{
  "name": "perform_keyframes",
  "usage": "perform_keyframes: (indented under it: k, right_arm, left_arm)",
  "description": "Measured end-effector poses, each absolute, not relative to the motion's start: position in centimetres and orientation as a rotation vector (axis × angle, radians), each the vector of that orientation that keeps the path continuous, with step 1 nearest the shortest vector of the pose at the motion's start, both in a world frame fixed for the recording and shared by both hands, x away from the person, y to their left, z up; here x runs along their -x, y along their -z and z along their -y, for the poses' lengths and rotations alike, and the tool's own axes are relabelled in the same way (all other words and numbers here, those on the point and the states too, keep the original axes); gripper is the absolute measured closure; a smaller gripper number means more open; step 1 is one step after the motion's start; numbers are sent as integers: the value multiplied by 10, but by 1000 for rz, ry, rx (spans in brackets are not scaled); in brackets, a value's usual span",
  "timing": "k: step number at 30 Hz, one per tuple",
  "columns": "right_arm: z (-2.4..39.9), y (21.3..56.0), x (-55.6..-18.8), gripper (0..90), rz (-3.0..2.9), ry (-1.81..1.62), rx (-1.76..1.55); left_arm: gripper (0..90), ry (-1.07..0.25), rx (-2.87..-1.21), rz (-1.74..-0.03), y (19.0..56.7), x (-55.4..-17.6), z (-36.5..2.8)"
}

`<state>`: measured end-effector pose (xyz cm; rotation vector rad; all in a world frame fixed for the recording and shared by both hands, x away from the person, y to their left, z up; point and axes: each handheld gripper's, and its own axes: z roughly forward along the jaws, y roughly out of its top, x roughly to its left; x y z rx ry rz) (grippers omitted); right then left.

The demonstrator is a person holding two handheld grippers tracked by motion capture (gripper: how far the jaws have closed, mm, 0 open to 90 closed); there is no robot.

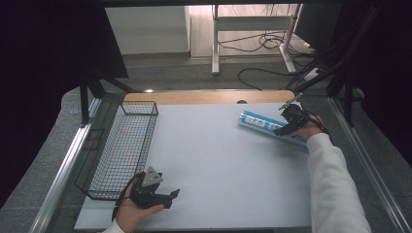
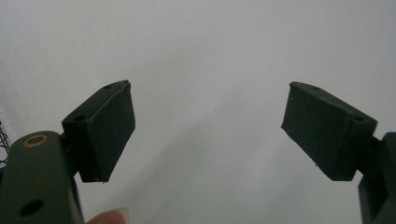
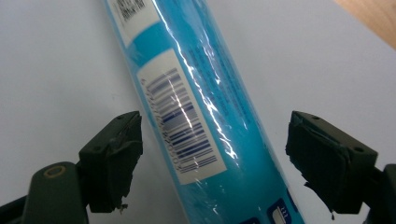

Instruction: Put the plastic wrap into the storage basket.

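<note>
A long blue tube wrapped in shiny film lies on its side at the far right of the white table. My right gripper is open right over it. In the right gripper view the tube, with its barcode label, runs between the two spread jaws, which stand on either side without touching it. My left gripper rests low near the front left of the table, held in a hand. Its jaws are wide apart in the left gripper view, with bare white table between them.
A black wire basket stands along the table's left side, just beyond the left gripper. A wooden strip runs along the far edge. Metal rails border the table on both sides.
</note>
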<state>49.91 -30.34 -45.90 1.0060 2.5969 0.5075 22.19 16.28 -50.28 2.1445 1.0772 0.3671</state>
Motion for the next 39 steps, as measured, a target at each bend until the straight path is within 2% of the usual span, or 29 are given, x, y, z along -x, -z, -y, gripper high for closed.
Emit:
perform_keyframes:
  k: [4, 6, 18, 28, 39]
  right_arm:
    - [306, 464, -506, 183, -2640, -480, -1020]
    - [305, 467, -510, 215, -2672, -471, -1002]
    - [301, 487, -517, 238, -2746, -352, -958]
    - [291, 485, -516, 278, -2774, -245, -848]
    - [296, 468, -511, 319, -2733, -333, -955]
  left_arm:
    - [171, -368, -2147, -1077, 503, -222, -163]
    - [171, -368, -2146, -1078, 503, -222, -163]
    - [171, -369, -2149, -1075, 503, -222, -163]
    - [171, -371, -2147, -1076, 503, -222, -163]
    - [171, -373, -2146, -1075, 503, -222, -163]
